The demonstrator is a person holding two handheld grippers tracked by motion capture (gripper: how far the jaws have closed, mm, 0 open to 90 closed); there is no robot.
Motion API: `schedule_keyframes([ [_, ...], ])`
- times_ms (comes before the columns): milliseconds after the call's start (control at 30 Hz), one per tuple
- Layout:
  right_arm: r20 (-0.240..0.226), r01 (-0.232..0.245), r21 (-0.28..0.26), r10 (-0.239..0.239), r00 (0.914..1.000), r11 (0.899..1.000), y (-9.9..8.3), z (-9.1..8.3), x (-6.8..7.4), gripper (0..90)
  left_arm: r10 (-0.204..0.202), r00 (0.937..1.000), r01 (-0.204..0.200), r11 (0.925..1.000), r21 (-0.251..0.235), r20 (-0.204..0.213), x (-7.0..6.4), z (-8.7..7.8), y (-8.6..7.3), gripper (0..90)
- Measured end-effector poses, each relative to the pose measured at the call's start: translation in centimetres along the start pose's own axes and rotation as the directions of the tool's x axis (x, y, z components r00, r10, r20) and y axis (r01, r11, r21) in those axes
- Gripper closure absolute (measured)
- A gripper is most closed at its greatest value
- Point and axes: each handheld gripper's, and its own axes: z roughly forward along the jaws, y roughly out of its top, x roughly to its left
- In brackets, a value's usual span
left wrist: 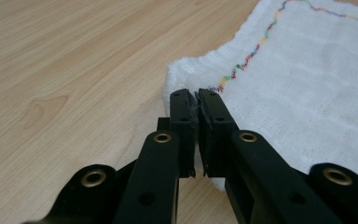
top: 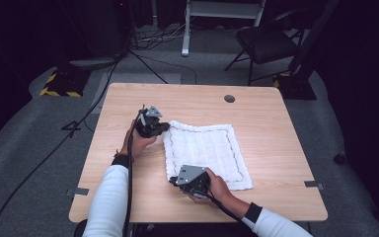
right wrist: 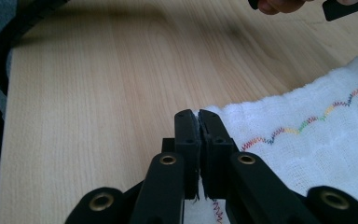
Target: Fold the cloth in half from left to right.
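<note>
A white cloth [top: 207,153] with a multicoloured zigzag stitch line near its border lies flat on the wooden table [top: 271,123]. My left gripper [top: 165,127] is at the cloth's far left corner. In the left gripper view the jaws [left wrist: 198,100] are shut, pinching that corner of the cloth [left wrist: 307,84]. My right gripper [top: 173,180] is at the near left corner. Its jaws [right wrist: 198,119] are shut on the edge of the cloth [right wrist: 317,144] there. Both corners still rest at table level.
A round cable hole [top: 229,98] sits near the table's far edge. Bare wood lies left of the cloth and along the front. Beyond the table stand a black chair [top: 266,42], a yellow-striped base [top: 61,84] and floor cables. The other hand [right wrist: 279,4] shows far off.
</note>
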Motion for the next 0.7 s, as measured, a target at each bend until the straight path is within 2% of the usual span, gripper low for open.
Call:
schedule_keyframes([
  [133, 0.007, 0.002, -0.023, -0.002, 1.0, 1.0, 0.6, -0.6, 0.1, 87.0, -0.016, 0.9999, 0.016, 0.9997, -0.02, -0.002, 0.2, -1.0, 0.0, 85.1],
  [233, 0.014, 0.002, -0.034, -0.002, 0.9999, 0.999, 0.6, -1.4, 0.1, 87.0, -0.028, 0.9996, 0.028, 0.9989, -0.039, -0.001, 0.0, -1.0, 0.3, 85.1],
  [267, 0.017, -0.001, -0.038, 0.002, 0.9999, 0.999, 0.7, -1.6, 0.1, 87.0, -0.019, 0.9998, 0.019, 0.999, -0.041, -0.003, -0.1, -1.0, 0.5, 85.2],
  [433, 0.032, -0.023, -0.051, 0.025, 0.9992, 0.998, 0.1, -3.1, -0.7, 87.0, 0.005, 0.9999, -0.006, 0.9988, -0.049, -0.015, -0.9, -0.2, 1.4, 85.3],
  [600, 0.05, -0.06, -0.05, 0.062, 0.9968, 0.997, -1.0, -4.8, -1.7, 87.0, -0.005, 0.9999, 0.004, 0.996, -0.09, -0.012, -1.9, 0.6, 2.7, 85.6],
  [700, 0.066, -0.082, -0.053, 0.085, 0.9942, 0.995, -1.8, -6.0, -2.3, 87.0, 0.013, 0.9998, -0.014, 0.9968, -0.079, -0.017, -2.7, 1.6, 3.6, 85.6],
])
